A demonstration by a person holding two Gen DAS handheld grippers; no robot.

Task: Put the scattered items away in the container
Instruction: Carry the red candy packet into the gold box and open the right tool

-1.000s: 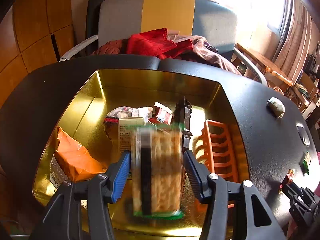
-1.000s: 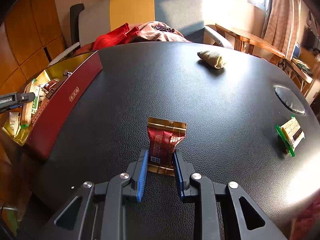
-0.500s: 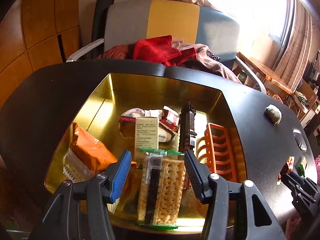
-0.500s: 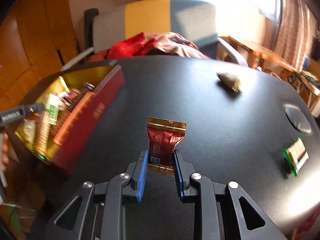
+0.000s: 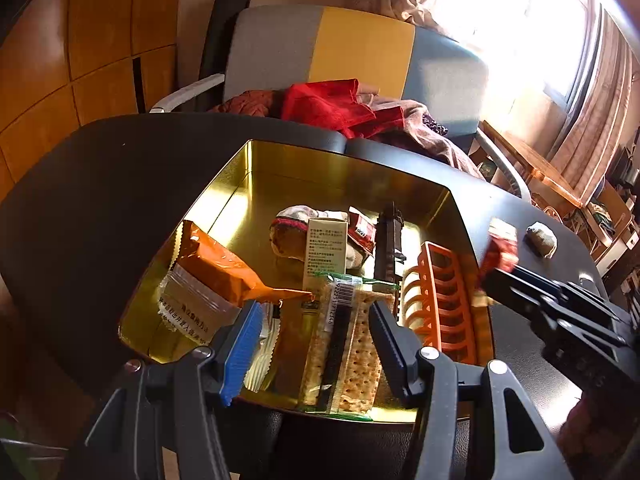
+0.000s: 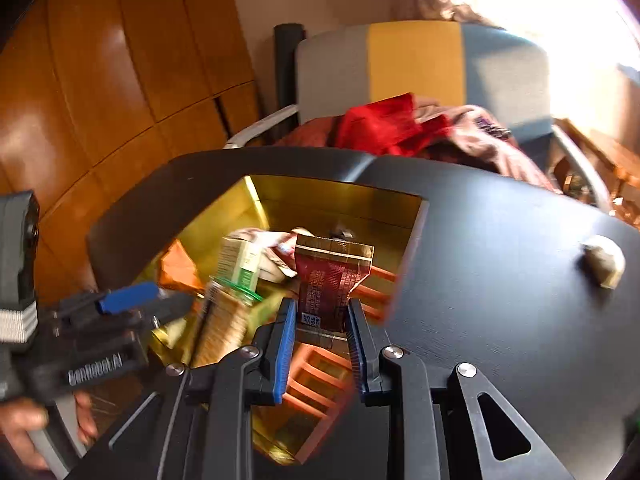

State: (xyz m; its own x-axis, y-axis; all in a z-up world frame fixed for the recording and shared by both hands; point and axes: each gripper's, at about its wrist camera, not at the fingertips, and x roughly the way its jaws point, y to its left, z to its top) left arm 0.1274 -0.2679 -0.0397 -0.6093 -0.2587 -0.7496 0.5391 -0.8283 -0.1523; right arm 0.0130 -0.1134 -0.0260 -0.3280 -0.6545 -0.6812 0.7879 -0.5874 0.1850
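Note:
The gold-lined tin (image 5: 340, 168) sits on the black table and holds several items. A cracker pack (image 5: 344, 344) lies at its near edge, between the fingers of my left gripper (image 5: 316, 332), which is open and clear of it. My right gripper (image 6: 322, 320) is shut on a dark red snack packet (image 6: 330, 280) and holds it over the tin's right side, above an orange rack (image 6: 320, 368). In the left wrist view the right gripper (image 5: 486, 276) comes in from the right with the packet (image 5: 500, 244).
In the tin lie an orange bag (image 5: 216, 268), a small carton (image 5: 326, 252), a rolled sock (image 5: 296, 220) and a black comb (image 5: 390, 240). A beige lump (image 5: 542, 238) lies on the table at the right. A chair with clothes (image 5: 344, 108) stands behind the table.
My left gripper let the cracker pack drop into the tin and drew back. My right gripper lifted the red packet off the table and carried it left to over the tin.

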